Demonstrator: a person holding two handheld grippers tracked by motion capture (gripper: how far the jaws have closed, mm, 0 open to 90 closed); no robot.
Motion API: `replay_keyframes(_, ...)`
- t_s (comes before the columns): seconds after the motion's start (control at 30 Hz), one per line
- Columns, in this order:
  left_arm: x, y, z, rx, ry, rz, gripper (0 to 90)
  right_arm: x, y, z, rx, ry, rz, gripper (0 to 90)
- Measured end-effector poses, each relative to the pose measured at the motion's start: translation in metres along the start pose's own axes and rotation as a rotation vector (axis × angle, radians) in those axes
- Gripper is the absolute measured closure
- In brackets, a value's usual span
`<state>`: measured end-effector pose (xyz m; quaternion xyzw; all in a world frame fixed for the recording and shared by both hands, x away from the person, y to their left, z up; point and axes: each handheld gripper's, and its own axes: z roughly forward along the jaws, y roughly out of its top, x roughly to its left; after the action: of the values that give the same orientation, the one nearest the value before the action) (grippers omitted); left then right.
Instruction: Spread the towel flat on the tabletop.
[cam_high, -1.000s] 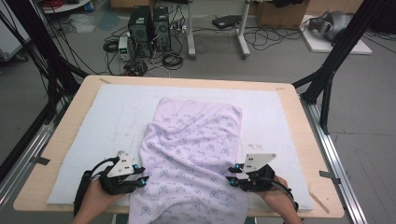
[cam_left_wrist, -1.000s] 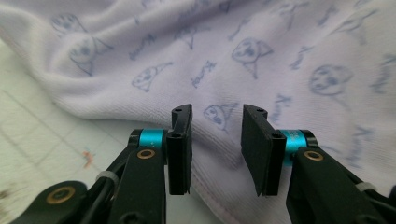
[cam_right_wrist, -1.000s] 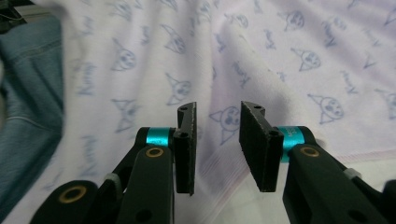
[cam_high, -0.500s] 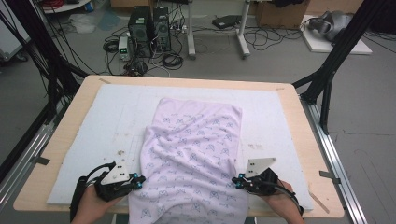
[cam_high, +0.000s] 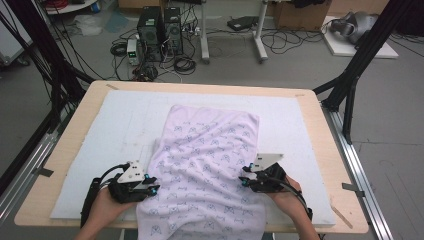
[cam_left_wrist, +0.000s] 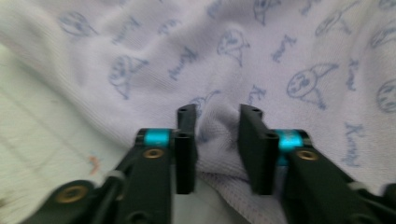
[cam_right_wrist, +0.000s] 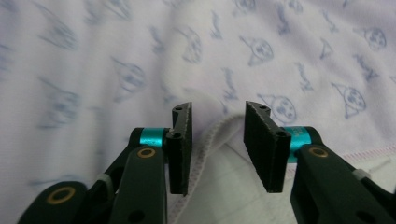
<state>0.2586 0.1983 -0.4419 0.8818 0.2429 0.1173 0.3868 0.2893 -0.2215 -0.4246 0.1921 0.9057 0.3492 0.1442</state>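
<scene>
High view: both grippers' fingers, just opening, stand apart around the towel (cam_high: 210, 165) edges

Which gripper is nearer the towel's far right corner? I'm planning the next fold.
Right. The right gripper sits at the towel's right edge, on the same side as the far right corner; the left gripper is at the opposite edge.

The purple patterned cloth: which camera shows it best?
The high view: the whole cloth lies spread on the table. The left gripper view and the right gripper view give close-ups of its printed fabric and edge.
</scene>
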Motion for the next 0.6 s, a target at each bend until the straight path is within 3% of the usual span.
replay_keyframes(0.03, -0.001, 0.0, 0.001, -0.011, -0.007, 0.001, 74.9, -0.001, 0.0, 0.004, 0.021, -0.011, -0.008, 68.8)
replay_keyframes(0.1, -0.003, 0.001, 0.001, -0.007, -0.005, 0.01, 85.5, -0.005, -0.003, 0.008, 0.049, 0.023, 0.01, 85.2)
replay_keyframes(0.13, -0.003, 0.001, 0.0, -0.007, -0.004, 0.018, 86.1, -0.005, -0.005, 0.008, 0.063, 0.039, 0.021, 86.8)
replay_keyframes(0.27, -0.007, -0.002, -0.004, -0.01, 0.005, 0.019, 87.2, -0.002, -0.012, -0.006, 0.074, 0.055, 0.005, 87.8)
replay_keyframes(0.43, -0.017, -0.006, -0.019, -0.021, -0.008, 0.024, 87.4, 0.003, -0.03, -0.034, 0.085, 0.064, 0.029, 87.9)
replay_keyframes(0.53, -0.022, -0.005, -0.029, -0.043, -0.019, 0.033, 85.6, 0.006, -0.032, -0.052, 0.047, 0.076, 0.04, 83.5)
replay_keyframes(0.6, -0.02, 0.0, -0.033, -0.046, -0.007, 0.038, 75.9, 0.004, -0.027, -0.06, 0.002, 0.069, 0.048, 74.4)
